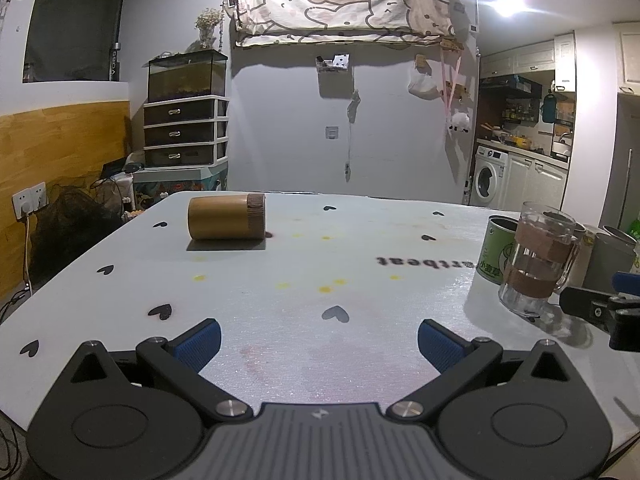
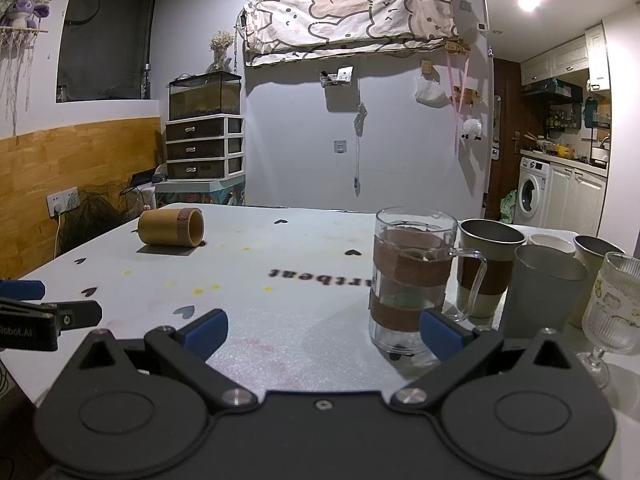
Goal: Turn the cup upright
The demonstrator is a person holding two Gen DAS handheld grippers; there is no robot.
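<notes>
A: Left wrist view, entry one. Left tongs released, blue pads spread wide, nothing between them, hovering low over the white worktop.

B: Position of the bamboo cup?

A: Lying on its side at the far left of the worktop, well apart from the tongs. Brown tape band at its right end. To the right: a glass mug standing upright with brown tape bands, a green tin just behind it. Part of the right tongs enters at the right edge.

B: Right wrist view?

A: Right tongs also released, pads wide apart, gripping nothing. Glass mug upright, just beyond the right pad; contact cannot be judged. Bamboo cup still on its side, far left, open mouth turned to the right. Grey cup, taped cup and ribbed goblet cluster at right, all upright. Left tongs show at the left edge.
</notes>
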